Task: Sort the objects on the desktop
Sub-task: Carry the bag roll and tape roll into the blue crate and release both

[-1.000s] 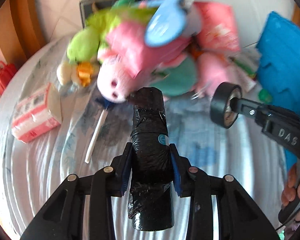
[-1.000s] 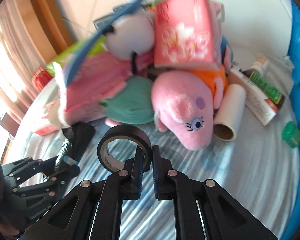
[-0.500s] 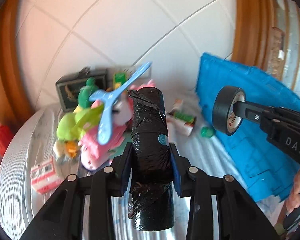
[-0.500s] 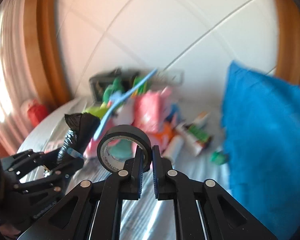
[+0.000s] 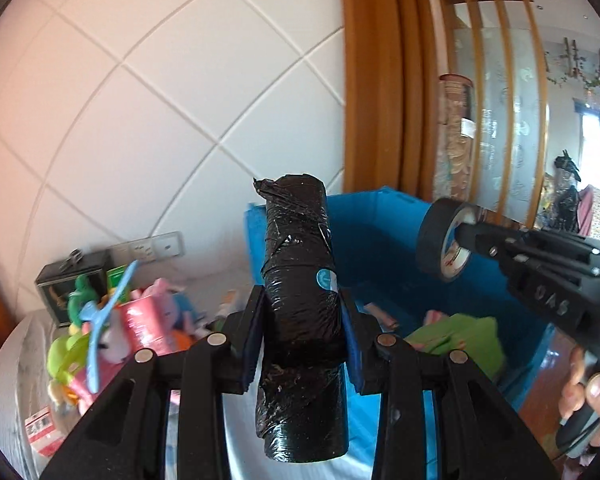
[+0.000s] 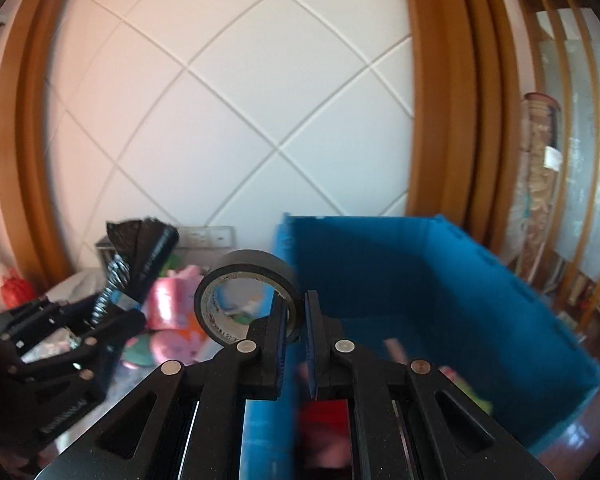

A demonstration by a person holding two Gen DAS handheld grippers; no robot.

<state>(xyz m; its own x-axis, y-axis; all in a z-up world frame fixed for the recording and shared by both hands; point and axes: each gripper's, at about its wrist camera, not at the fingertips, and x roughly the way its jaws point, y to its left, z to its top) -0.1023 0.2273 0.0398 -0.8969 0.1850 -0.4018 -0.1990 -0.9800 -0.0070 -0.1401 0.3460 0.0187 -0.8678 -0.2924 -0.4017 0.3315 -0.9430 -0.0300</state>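
My left gripper (image 5: 302, 320) is shut on a black roll of bin bags (image 5: 300, 280), held upright in the air at the near rim of the blue bin (image 5: 380, 240). My right gripper (image 6: 296, 320) is shut on the rim of a black tape roll (image 6: 244, 280), raised at the bin's left wall (image 6: 420, 272). In the left wrist view the tape roll (image 5: 440, 240) hangs over the bin's inside. The left gripper with its roll (image 6: 140, 264) shows at the left of the right wrist view.
A pile of plush toys, a pink packet (image 5: 144, 320) and a blue hanger (image 5: 100, 320) lies on the round table at the left. A dark box (image 5: 72, 280) stands by the tiled wall. Green cloth (image 5: 460, 336) and small items lie in the bin.
Both grippers have lifted from the table and swung right toward the blue bin, each keeping its roll. The toy pile has dropped to the lower left of both views.
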